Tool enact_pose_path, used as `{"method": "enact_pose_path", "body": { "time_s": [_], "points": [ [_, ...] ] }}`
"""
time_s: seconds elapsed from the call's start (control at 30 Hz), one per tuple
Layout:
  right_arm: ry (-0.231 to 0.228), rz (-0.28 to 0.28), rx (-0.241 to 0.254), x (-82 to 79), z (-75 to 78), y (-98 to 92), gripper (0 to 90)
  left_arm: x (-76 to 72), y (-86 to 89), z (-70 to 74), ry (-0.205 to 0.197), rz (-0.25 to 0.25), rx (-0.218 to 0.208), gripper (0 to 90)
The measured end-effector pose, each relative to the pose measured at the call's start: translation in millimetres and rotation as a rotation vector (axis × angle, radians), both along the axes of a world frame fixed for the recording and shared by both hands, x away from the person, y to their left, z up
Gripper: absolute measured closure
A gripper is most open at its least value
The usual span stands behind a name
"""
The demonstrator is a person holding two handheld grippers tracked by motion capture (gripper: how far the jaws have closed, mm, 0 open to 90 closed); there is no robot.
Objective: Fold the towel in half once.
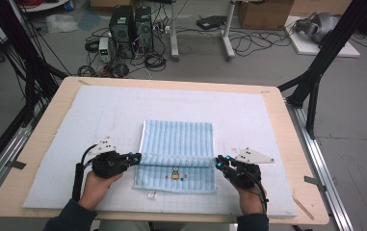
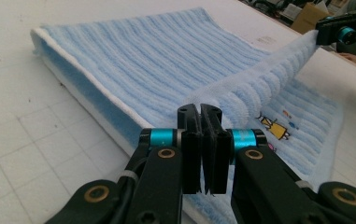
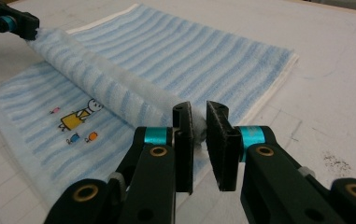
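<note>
Pinching the raised fold of the blue striped terry towel (image 2: 175, 60), left gripper (image 2: 200, 112) clamps; right gripper (image 3: 200, 116) stands parted around its end.

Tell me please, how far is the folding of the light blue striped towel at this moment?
Done: the far part of the light blue striped towel lies flat and doubled on the white foam mat. In hand: the left gripper is shut on one end of a raised ridge; the right gripper, jaws slightly apart, is at the other end. Left: the near part with the small cartoon figure looks uncovered.
</note>
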State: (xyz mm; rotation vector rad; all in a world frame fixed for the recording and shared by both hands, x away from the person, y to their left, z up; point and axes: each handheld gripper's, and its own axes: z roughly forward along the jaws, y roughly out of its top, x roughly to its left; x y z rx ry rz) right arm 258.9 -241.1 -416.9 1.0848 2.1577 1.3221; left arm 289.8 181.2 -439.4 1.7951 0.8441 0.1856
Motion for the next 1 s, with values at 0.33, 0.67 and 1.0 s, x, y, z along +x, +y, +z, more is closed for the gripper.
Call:
{"method": "enact_pose_path", "body": {
  "time_s": [0.33,0.67,1.0],
  "points": [
    [-0.014,0.036,0.000,-21.4,7.3,3.0,81.2,-15.0,5.7,0.6,0.010,-0.024,0.002,86.5],
    [0.036,0.014,-0.061,-28.1,-1.6,1.9,54.2,-15.1,15.7,-1.9,0.066,-0.003,-0.037,64.5],
    [0.032,0.006,-0.050,-13.4,-6.6,13.5,51.8,-1.8,31.7,7.0,0.036,0.082,-0.086,59.1]
  ]
}}
